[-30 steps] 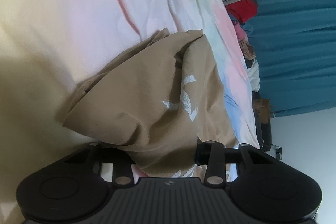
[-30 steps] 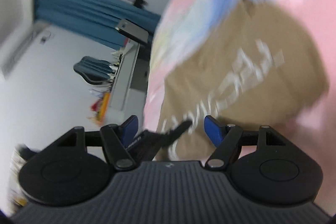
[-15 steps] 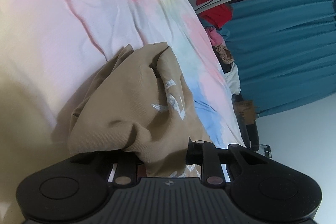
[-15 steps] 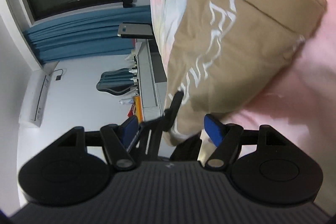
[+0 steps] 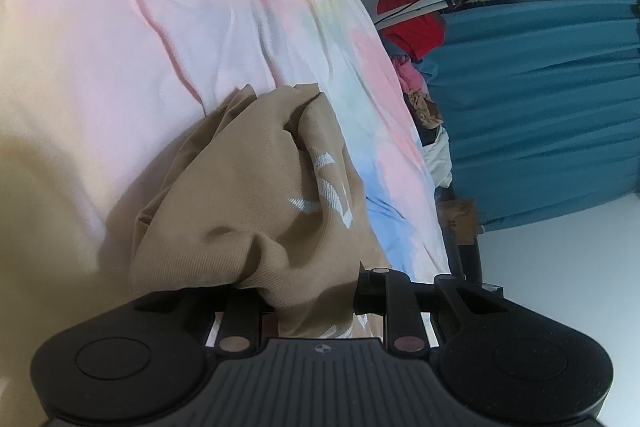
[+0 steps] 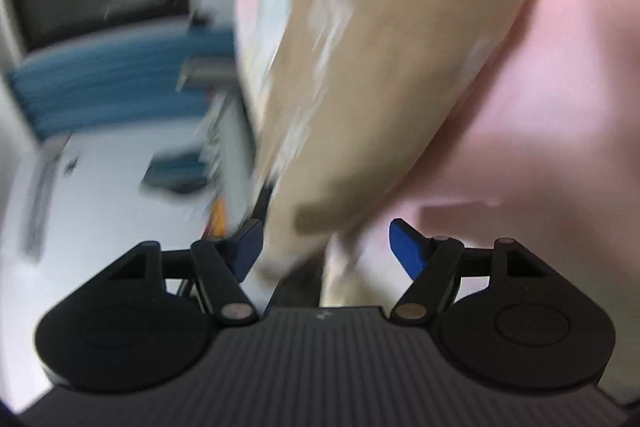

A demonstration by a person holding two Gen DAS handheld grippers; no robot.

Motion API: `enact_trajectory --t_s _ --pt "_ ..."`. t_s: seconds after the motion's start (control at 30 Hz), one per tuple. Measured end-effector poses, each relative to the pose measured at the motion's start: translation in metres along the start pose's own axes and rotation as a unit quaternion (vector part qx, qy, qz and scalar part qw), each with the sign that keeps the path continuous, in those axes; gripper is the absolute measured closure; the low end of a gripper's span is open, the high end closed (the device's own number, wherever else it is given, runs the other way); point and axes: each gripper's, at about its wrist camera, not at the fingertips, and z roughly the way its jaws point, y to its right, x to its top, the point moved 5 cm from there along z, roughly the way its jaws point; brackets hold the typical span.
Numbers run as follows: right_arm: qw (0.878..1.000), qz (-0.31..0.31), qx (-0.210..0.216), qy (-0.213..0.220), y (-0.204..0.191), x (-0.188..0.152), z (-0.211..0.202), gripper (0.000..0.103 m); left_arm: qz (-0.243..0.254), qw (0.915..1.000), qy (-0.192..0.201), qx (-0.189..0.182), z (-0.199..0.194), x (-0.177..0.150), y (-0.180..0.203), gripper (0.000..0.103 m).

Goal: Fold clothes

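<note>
"Tool check first. What is the left tool (image 5: 308, 303) doing?"

"It is pinching a thick bunch of the tan shirt (image 5: 256, 211). The cloth is bulging out between its two black arms and hiding the tips."

"And the right tool (image 6: 326, 245)?"

"Its blue fingers (image 6: 408, 249) are standing wide apart. Cloth is hanging down between them, but they are not squeezing it. That view is very blurry, so I think the shirt is only brushing past."

"Where is the shirt lying?"

"It is sitting in a crumpled heap on the bed sheet (image 5: 120, 39), close to the edge of the bed. Some white letters are showing on it."

"What could be going wrong from here?"

"The left tool is holding a fat wad, not one neat edge. If it is pulling now, the whole heap may be coming along and the fold may be turning out lumpy. The shirt is also near the edge, so a hard tug could be sliding it off the bed. And the right tool is moving fast, so it might be missing the hem."

"What is the bed like?"

"Soft and wrinkly, with pink, yellow and blue patches."

"And the room?"

"Blue curtains (image 5: 540, 99) are hanging by a dark window, and red clothes (image 5: 412, 27) are piling up nearby."
</note>
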Motion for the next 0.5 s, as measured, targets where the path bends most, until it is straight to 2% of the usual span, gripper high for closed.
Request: enact_trajectory --t_s 0.13,0.2,0.23,0.27,0.37,0.5 --pt "0.994 0.020 -0.024 0.103 0.011 0.034 -0.026 0.031 -0.003 1.0000 -0.001 -0.001 0.000 0.001 0.000 0.079" --pt "0.993 0.013 -0.027 0.113 0.008 0.039 -0.028 0.038 -0.004 1.0000 -0.001 -0.001 0.000 0.001 -0.001 0.079" --pt "0.993 0.008 -0.030 0.115 0.006 0.039 -0.027 0.045 -0.004 1.0000 -0.001 -0.001 0.000 0.001 -0.001 0.079" --pt "0.993 -0.001 -0.033 0.117 0.003 0.039 -0.026 0.059 -0.002 1.0000 -0.001 0.000 -0.001 0.001 0.000 0.079" --pt "0.991 -0.035 -0.039 0.122 -0.007 0.037 -0.027 0.074 0.005 1.0000 -0.003 0.004 -0.005 0.002 0.006 0.079" --pt "0.991 -0.051 -0.018 0.126 -0.035 0.043 -0.037 0.078 0.020 0.9997 -0.008 -0.011 0.005 0.002 0.050 0.079"
